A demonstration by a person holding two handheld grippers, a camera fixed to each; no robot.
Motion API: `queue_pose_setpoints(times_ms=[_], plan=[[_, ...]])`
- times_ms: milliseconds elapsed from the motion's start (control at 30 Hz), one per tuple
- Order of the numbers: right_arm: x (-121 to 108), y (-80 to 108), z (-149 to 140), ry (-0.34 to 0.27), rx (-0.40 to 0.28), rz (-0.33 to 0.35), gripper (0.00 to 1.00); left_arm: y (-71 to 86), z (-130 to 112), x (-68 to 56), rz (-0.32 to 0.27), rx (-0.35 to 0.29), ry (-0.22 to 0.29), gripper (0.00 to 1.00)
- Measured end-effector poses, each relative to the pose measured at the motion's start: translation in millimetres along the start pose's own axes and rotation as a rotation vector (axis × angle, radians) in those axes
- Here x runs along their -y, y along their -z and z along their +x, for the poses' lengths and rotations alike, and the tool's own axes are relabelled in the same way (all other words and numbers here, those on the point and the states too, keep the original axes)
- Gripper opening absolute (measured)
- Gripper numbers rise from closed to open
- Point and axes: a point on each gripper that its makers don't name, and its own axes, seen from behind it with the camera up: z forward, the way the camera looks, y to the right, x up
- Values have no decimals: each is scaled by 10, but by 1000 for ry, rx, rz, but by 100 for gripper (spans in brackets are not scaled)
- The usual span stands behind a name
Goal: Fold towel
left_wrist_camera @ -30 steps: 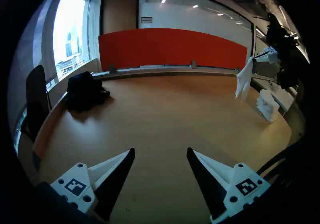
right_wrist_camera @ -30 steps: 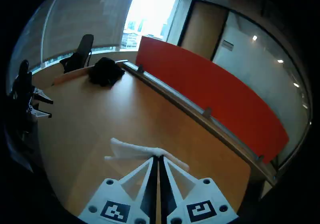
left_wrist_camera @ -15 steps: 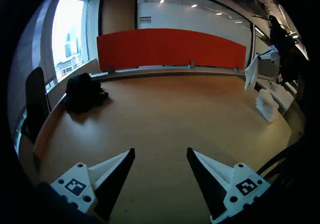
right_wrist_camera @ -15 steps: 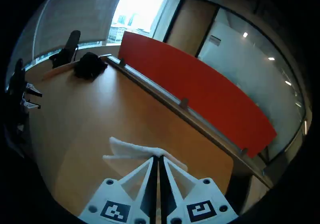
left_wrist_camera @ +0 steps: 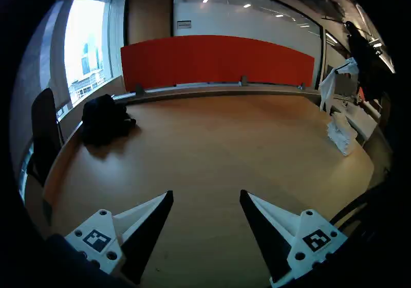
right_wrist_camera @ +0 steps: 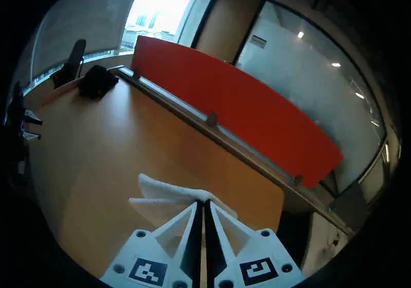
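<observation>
In the right gripper view my right gripper (right_wrist_camera: 203, 205) is shut on a white towel (right_wrist_camera: 163, 202), which spreads to the left of the fingertips, high above the wooden table (right_wrist_camera: 103, 149). The left gripper view has that same towel (left_wrist_camera: 327, 87) hanging far off at the right, held by the right gripper (left_wrist_camera: 349, 68) and a dark-sleeved arm. My left gripper (left_wrist_camera: 206, 196) stands open low over the table (left_wrist_camera: 216, 139), nothing between its fingers. A stack of white towels (left_wrist_camera: 342, 133) lies near the table's right edge.
A black bag (left_wrist_camera: 105, 118) lies at the table's far left, also seen as the black bag (right_wrist_camera: 96, 80). A red divider panel (left_wrist_camera: 216, 59) runs along the far edge. A dark chair (left_wrist_camera: 43, 129) stands at the left. The left gripper (right_wrist_camera: 25, 126) shows far left.
The right gripper has lifted and swung further right with the towel in it; the table looks farther below. The left gripper has stayed put.
</observation>
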Motion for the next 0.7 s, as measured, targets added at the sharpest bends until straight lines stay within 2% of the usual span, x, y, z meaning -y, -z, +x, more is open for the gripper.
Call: queue_pose_setpoints(times_ms=[300,700], plan=[[-337,58,-153,-18,26,-43,2,-14,18,-57,-3,4,-7,96],[-491,142,-353,-43,43,-64,2,-49,55,-141,-13,9,-20,96]])
